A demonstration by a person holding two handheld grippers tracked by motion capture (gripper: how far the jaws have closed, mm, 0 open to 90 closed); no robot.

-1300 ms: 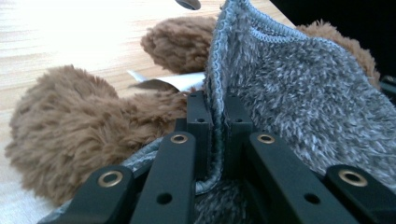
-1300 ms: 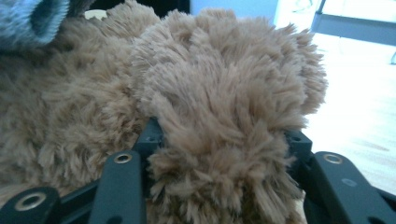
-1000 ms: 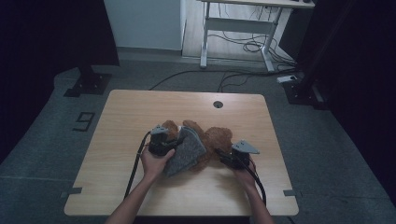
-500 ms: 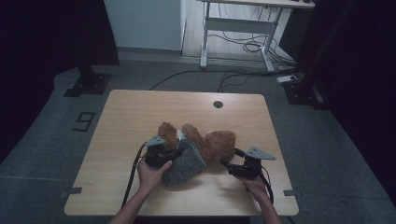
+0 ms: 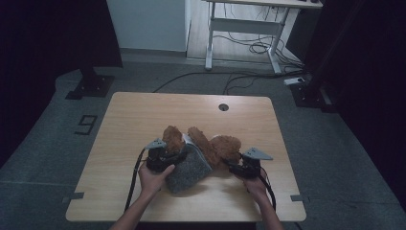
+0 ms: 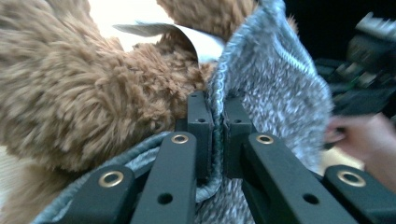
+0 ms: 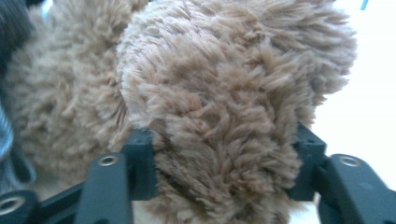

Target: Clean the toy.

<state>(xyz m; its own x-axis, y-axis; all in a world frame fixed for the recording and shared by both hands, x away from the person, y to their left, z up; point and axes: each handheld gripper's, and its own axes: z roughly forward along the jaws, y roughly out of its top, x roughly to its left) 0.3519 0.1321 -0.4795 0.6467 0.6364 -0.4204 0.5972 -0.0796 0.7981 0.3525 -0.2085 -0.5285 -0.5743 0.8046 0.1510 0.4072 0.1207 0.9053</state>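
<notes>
Brown plush toy (image 5: 206,143) in grey knitted garment (image 5: 189,167), mid-table, worked from both sides.

Toy and garment resting on wooden table (image 5: 143,115), slightly toward the near edge, between the two hands. Left gripper (image 6: 215,135): jaws nearly together, pinching the thick ribbed edge of the grey garment, brown fur just beside on one side, grey knit on the other; seen from the high view (image 5: 160,155) at the toy's left, touching it. Right gripper (image 7: 219,158): jaws about half apart, just closing after a brief widening, a rounded furry part of the toy between them, fur touching both pads; seen from the high view (image 5: 239,165) at the toy's right. White label (image 6: 187,37) tucked between fur and garment edge.
</notes>
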